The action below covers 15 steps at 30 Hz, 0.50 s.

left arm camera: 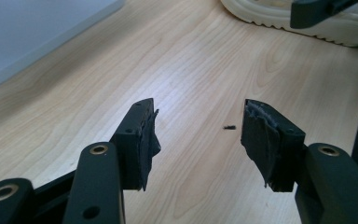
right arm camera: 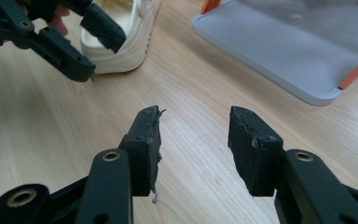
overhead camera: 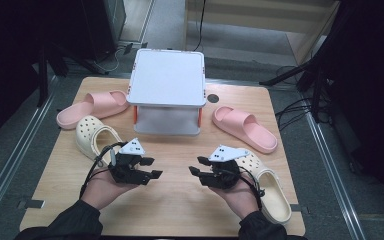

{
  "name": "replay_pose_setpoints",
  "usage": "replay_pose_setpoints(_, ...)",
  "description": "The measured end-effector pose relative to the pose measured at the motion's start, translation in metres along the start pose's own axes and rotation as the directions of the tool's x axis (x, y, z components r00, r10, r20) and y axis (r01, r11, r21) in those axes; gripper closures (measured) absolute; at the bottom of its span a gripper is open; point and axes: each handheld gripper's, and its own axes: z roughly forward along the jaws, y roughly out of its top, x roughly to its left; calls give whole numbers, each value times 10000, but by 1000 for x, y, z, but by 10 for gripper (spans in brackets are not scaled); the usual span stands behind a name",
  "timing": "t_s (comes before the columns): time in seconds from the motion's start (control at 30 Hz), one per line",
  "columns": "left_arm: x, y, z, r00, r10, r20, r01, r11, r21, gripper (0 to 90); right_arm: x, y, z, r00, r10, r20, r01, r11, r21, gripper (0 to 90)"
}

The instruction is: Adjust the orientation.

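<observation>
Grippers face each other over bare wood in the high view, each held in a hand just above the table (overhead camera: 175,200). The left gripper (overhead camera: 150,168) has its jaws spread with nothing between them, and the cream clog (overhead camera: 96,136) lies just behind it, on its outer side. The right gripper (overhead camera: 196,172) is likewise spread and empty; a second cream clog (overhead camera: 270,192) sits just behind and outside that hand. Farther ahead of both tools stands a white two-tier stand (overhead camera: 168,79), with a pink slide (overhead camera: 92,107) off to the left gripper's far side and another pink slide (overhead camera: 245,128) beyond the right one.

From the left gripper view, the padded fingertips (left arm camera: 145,140) stand wide apart over the wood grain, and the second clog's ribbed sole (left arm camera: 303,25) shows ahead, past the other tool's jaw tip.

From the right gripper view, the jaws are parted, somewhat less widely, with only table between them. Ahead and to their left is the near clog (right arm camera: 130,37) behind the other gripper (right arm camera: 93,51); ahead to the right is the stand's lower shelf (right arm camera: 289,51).

These clogs look like light moulded foam: springy, a little slick, not fragile. I'd judge the heel strap or the side wall at the opening the best place to pinch, since the broad toe would likely squirm out.
</observation>
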Motion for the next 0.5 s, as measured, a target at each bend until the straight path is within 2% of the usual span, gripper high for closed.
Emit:
replay_pose_setpoints(0.17,0,0,0,9999,23,-120,-23,10000,49,441,1,0,3,9996,-15,-294,23,9997,254,577)
replay_pose_setpoints(0.23,0,-1,-1,9999,65,-126,-64,9999,86,440,2,0,4,9997,-4,-253,13,9994,358,568)
replay_pose_setpoints(0.4,0,-1,-4,9998,2,-205,0,10000,62,439,-1,1,4,9991,343,-256,-334,9988,356,549)
replay_pose_setpoints(0.5,0,-3,-8,9996,-56,-285,58,10000,55,439,-6,2,3,9971,642,-410,-628,9975,332,544)
